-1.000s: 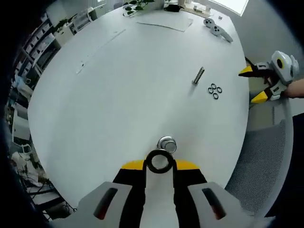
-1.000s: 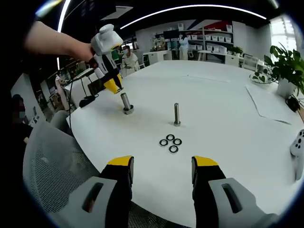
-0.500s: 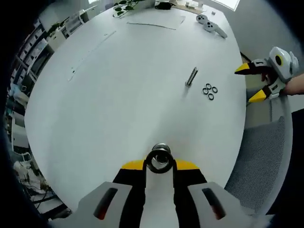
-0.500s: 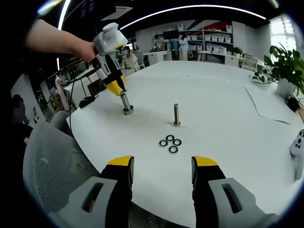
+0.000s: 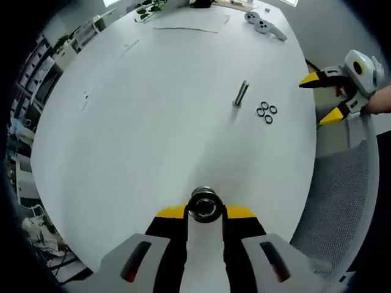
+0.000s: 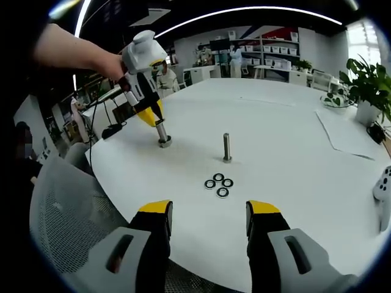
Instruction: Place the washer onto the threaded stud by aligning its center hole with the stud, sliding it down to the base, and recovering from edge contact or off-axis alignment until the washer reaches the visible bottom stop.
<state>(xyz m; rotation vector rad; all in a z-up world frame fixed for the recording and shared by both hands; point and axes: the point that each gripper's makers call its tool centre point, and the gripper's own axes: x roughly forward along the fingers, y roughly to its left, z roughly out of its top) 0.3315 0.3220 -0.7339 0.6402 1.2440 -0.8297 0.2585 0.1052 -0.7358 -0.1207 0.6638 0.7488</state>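
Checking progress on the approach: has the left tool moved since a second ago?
Yes. In the right gripper view the left tool has come down and toward the stud, its tips now at the stud's top, while the other stud stays put.

A large round white table (image 6: 293, 116) occupies the foreground. A grey mesh-backed office chair (image 6: 67, 213) stands against its near edge. A green leafy potted plant (image 6: 369, 85) rests on the table's right side, beside a thin white paper sheet (image 6: 348, 137). White shelving units with storage boxes (image 6: 275, 52) line the far wall. Curved white ceiling light strips (image 6: 244, 11) run overhead.
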